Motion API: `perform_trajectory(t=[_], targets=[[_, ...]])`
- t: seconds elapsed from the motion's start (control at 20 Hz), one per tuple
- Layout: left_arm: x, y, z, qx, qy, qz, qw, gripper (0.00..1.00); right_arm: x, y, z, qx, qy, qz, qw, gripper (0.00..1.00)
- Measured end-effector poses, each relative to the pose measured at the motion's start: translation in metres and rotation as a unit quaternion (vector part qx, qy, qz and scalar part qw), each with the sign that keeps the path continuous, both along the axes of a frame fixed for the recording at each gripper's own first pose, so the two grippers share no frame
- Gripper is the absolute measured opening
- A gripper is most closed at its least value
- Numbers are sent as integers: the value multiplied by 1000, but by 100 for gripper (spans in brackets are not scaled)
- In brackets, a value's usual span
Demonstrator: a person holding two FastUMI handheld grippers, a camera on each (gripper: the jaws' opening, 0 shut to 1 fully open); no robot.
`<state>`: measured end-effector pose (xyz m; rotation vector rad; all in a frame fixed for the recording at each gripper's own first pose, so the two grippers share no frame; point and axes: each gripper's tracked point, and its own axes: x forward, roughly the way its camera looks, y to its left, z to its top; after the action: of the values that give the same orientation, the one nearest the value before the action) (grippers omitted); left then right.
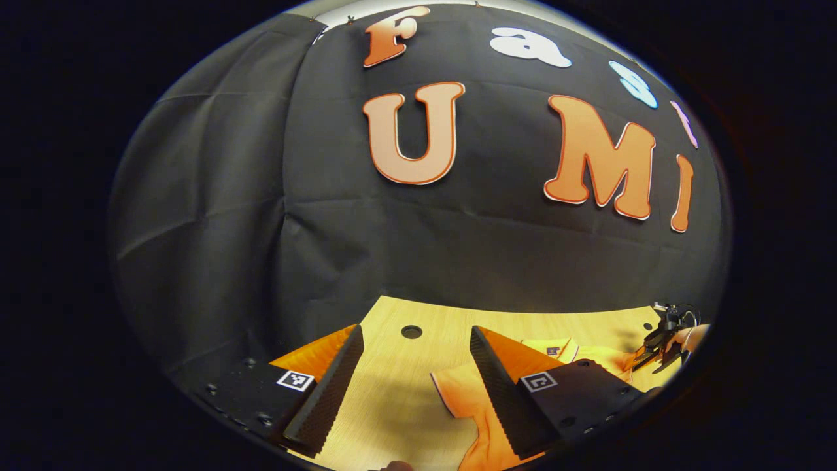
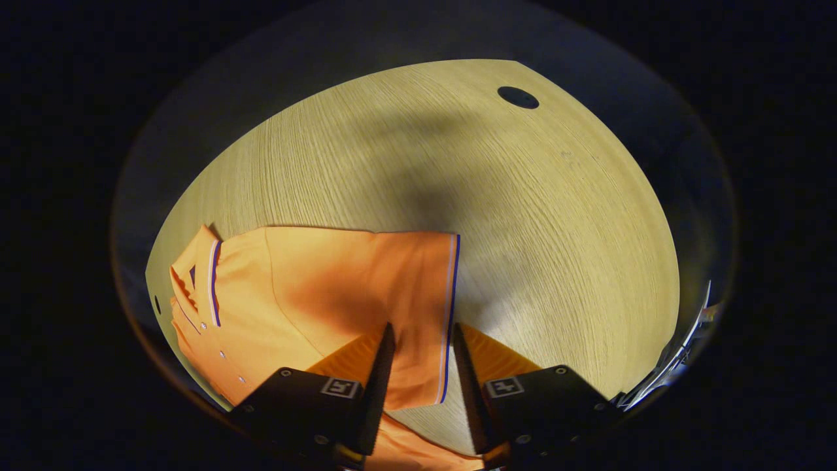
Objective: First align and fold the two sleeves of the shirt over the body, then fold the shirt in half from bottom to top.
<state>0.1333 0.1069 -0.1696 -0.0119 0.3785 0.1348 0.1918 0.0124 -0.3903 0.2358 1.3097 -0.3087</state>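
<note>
An orange polo shirt (image 2: 314, 294) lies flat on the wooden table (image 2: 523, 216), collar (image 2: 196, 275) to the left in the right gripper view. One short sleeve (image 2: 405, 281) is spread out, and its striped cuff (image 2: 451, 307) runs between the fingers of my right gripper (image 2: 423, 327). The jaws stand a narrow gap apart over the flat cloth, not pinching it. In the left gripper view my left gripper (image 1: 416, 328) hangs wide open above bare table, with the shirt (image 1: 464, 392) beside and under its right finger. My right gripper (image 1: 660, 343) and a hand show far right.
The table has a round hole (image 1: 411, 331) near the back edge, and the same kind of hole (image 2: 518, 97) shows far off in the right gripper view. The black cloth wall (image 1: 327, 248) rises right behind the table. A pale object (image 2: 683, 363) sits at the right edge.
</note>
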Motion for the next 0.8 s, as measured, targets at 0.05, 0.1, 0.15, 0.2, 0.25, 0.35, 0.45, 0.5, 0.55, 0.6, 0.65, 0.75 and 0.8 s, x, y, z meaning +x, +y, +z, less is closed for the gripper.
perform_trajectory(t=[0.05, 0.1, 0.15, 0.2, 0.25, 0.35, 0.45, 0.5, 0.55, 0.6, 0.65, 0.75, 0.8], targets=[[-2, 4, 1, 1, 0, 4, 1000, 96, 1, 2, 0, 0, -3, 5, 1000, 31], [-3, 7, 1, 2, -1, 6, 1000, 98, 3, 4, 1, 3, -13, 13, 1000, 24], [-4, 8, 4, 3, -2, 7, 1000, 98, 5, 6, 3, -5, -21, 12, 1000, 6], [-6, 8, 5, 4, -2, 7, 1000, 98, 5, 6, 2, -9, -29, 21, 999, 5], [-8, 9, 7, 6, -4, 6, 1000, 98, 6, 6, 4, -16, -37, 32, 999, 5], [-8, 10, 12, 7, -6, 5, 1000, 98, 11, 9, 9, -26, -52, 32, 998, 0], [-9, 12, 13, 7, -9, 5, 1000, 98, 8, 14, 9, -23, -54, 36, 998, 0], [-9, 14, 15, 7, -11, 5, 1000, 98, 10, 15, 9, -25, -58, 38, 997, 0], [-11, 16, 14, 6, -13, 4, 1000, 98, 10, 16, 14, -25, -65, 39, 997, 0], [-12, 18, 14, 5, -14, 4, 1000, 98, 11, 18, 19, -25, -71, 40, 996, 0], [-13, 19, 14, 4, -14, 4, 1000, 98, 13, 19, 24, -24, -80, 40, 996, 0], [-14, 24, 14, 1, -17, 6, 1000, 98, 13, 21, 35, -27, -87, 49, 995, 0], [-14, 27, 15, -3, -20, 6, 1000, 98, 13, 23, 42, -31, -90, 53, 994, 0]])
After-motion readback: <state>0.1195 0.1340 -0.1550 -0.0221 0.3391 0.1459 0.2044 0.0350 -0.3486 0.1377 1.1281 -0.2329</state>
